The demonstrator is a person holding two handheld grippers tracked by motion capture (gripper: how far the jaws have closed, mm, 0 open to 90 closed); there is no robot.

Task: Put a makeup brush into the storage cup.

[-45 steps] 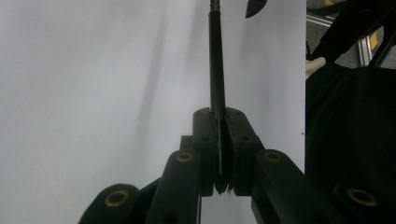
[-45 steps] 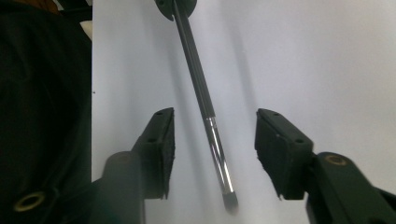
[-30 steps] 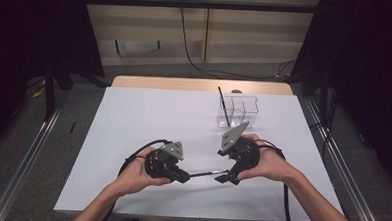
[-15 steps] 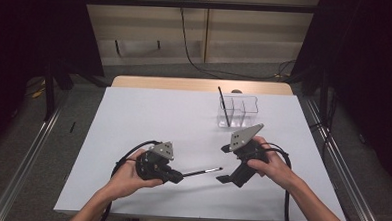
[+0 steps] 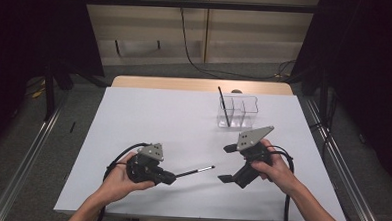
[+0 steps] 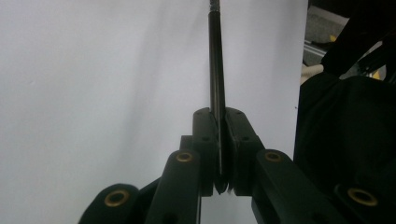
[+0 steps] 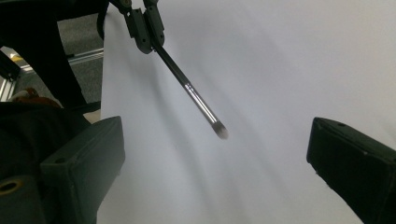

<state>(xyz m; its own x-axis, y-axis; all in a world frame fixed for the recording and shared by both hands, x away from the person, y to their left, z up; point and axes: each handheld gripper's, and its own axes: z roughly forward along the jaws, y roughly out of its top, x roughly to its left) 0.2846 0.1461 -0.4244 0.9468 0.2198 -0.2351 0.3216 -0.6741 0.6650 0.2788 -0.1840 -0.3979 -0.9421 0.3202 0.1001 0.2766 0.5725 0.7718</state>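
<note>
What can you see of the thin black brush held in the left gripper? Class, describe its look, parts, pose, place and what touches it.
The brush is a thin, glossy black stick with a shiny metal-looking collar and a small pale tip at its free end. The left gripper is shut on its handle end, the two jaws pinching it from both sides. It sticks out roughly level above the white table, pointing toward the right gripper, whose jaws stand open and apart from it. Nothing else touches it.

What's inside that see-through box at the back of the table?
One thin black stick stands tilted in the clear box's left compartment. The other compartments look empty, though the clear walls make that hard to confirm.
</note>
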